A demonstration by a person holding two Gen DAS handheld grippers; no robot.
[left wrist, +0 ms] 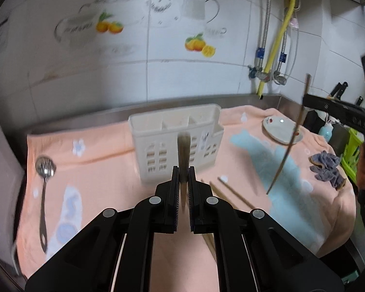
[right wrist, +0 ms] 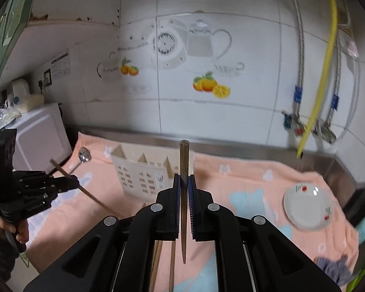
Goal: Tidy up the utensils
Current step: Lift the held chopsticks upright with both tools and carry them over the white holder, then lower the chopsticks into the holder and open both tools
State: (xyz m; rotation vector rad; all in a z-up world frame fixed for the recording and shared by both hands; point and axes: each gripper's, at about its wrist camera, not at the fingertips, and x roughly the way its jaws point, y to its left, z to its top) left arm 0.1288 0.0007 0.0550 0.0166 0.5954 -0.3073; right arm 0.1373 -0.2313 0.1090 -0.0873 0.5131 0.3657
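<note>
Above the peach towel (left wrist: 114,160), my left tongs (left wrist: 184,170) and my right tongs (right wrist: 184,177) are each clamped narrow on one chopstick (left wrist: 184,146), held upright, I judge, so each can drop tip-first into the white caddy (left wrist: 158,131). The caddy stands just beyond both tips; two more chopsticks (left wrist: 233,193), blurred, seem to lie below, the ladle (left wrist: 44,170) well left.

left wrist: looks down-forward, caddy (left wrist: 176,143) at 12 o'clock, near | right wrist: same, caddy (right wrist: 143,172) at 11 o'clock | shared: caddy, tabletop (left wrist: 267,170)
</note>
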